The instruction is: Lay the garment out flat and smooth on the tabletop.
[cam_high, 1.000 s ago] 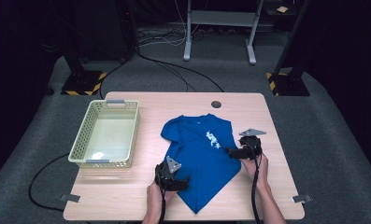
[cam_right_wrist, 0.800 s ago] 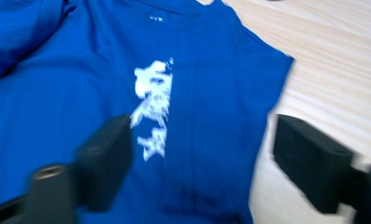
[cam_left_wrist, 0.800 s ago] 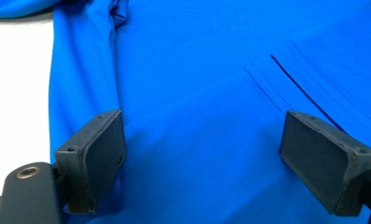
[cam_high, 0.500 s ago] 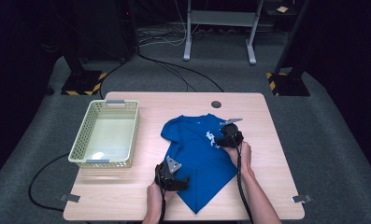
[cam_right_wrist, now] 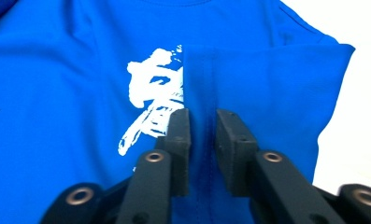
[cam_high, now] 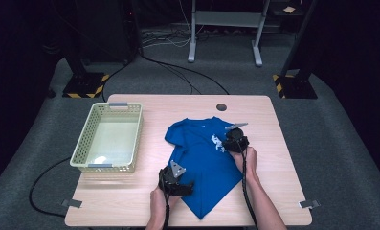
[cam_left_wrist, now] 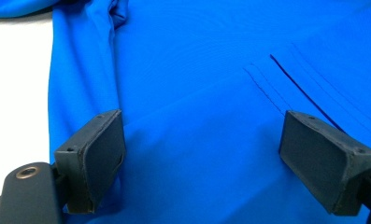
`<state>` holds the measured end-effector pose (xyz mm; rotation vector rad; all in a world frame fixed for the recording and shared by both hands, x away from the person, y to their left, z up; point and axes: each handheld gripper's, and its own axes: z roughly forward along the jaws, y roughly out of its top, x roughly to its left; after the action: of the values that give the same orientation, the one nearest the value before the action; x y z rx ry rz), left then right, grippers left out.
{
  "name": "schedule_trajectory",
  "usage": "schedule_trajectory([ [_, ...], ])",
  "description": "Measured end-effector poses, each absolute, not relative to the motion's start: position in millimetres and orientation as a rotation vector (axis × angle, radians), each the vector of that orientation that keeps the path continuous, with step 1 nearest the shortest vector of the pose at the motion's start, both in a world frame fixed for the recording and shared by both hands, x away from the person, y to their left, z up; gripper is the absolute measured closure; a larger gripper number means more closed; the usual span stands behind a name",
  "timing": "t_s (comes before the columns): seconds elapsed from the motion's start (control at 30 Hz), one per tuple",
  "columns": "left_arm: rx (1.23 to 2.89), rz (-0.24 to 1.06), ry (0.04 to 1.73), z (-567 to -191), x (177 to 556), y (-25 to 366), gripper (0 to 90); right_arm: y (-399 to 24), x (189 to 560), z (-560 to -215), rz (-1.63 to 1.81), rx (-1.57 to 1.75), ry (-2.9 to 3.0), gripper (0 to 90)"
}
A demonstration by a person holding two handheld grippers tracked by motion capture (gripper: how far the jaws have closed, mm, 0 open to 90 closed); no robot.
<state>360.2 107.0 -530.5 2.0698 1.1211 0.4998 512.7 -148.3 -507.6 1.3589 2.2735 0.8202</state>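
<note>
Blue T-shirt (cam_high: 202, 163) mid-fold on the table (cam_high: 283, 158), basket (cam_high: 108, 141) waiting at left.
Right sleeve is folded in; the rest remains. The right gripper (cam_right_wrist: 202, 122) has just been closing, pinching that fold; the left gripper (cam_left_wrist: 202, 154) hangs wide open over the near hem.

High view overlooks the table (cam_high: 130, 201); both claw views closely share the shirt (cam_high: 197, 158).
</note>
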Motion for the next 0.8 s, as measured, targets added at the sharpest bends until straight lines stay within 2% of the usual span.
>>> schedule_trajectory([
  [0.2, 2.072, 0.500, 1.121, -530.4, 360.1, 107.0, 14.0, -150.3, 512.0, -506.3, 0.848, 1.355, 2.274, 85.3],
  [0.8, 2.071, 0.500, 1.121, -530.5, 360.2, 107.0, 14.1, -160.9, 512.5, -496.2, 0.916, 1.359, 2.237, 86.2],
])
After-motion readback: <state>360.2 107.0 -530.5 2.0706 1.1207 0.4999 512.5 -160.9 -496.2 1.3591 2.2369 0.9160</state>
